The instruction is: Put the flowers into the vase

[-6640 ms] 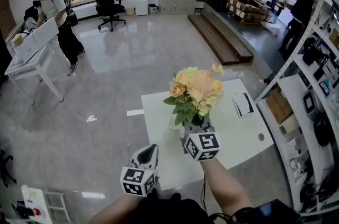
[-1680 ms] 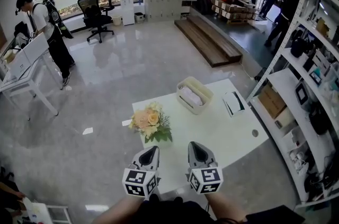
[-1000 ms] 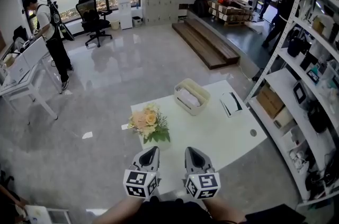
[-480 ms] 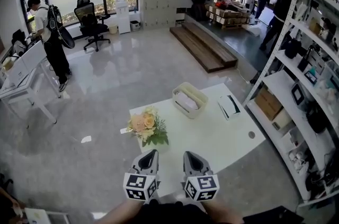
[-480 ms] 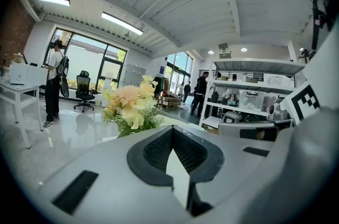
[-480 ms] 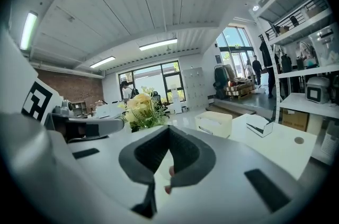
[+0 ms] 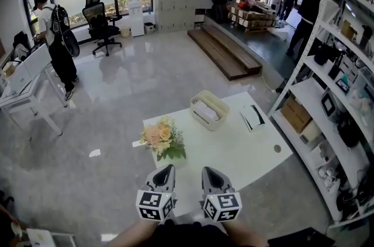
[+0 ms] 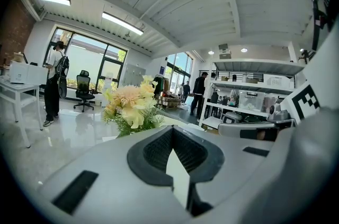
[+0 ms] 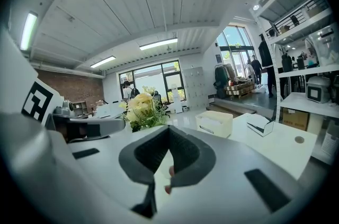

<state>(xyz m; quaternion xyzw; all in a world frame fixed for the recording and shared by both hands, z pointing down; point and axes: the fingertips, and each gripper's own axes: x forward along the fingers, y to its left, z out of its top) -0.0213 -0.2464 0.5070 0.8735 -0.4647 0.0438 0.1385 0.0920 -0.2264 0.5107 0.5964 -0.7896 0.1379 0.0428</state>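
Observation:
A bouquet of peach and yellow flowers (image 7: 162, 138) with green leaves stands upright at the left end of the white table (image 7: 234, 149); its vase is hidden under the foliage. The bouquet (image 8: 130, 106) shows ahead in the left gripper view, and the bouquet (image 9: 142, 109) is to the left in the right gripper view. My left gripper (image 7: 166, 169) and right gripper (image 7: 208, 170) sit side by side at the table's near edge, short of the flowers. Both are shut with nothing between the jaws, as seen on the left gripper (image 8: 172, 130) and right gripper (image 9: 168, 130).
A beige basket (image 7: 209, 109) and a white box (image 7: 253, 117) stand at the table's far side. Shelving (image 7: 345, 94) runs along the right. A person (image 7: 55, 44) stands by a desk at far left, with an office chair (image 7: 99, 23) and a wooden platform (image 7: 225, 53) beyond.
Several seconds ago my right gripper held the bouquet over the table; now the bouquet stands at the table's left and both grippers rest shut at the near edge. Nothing moved in the last second.

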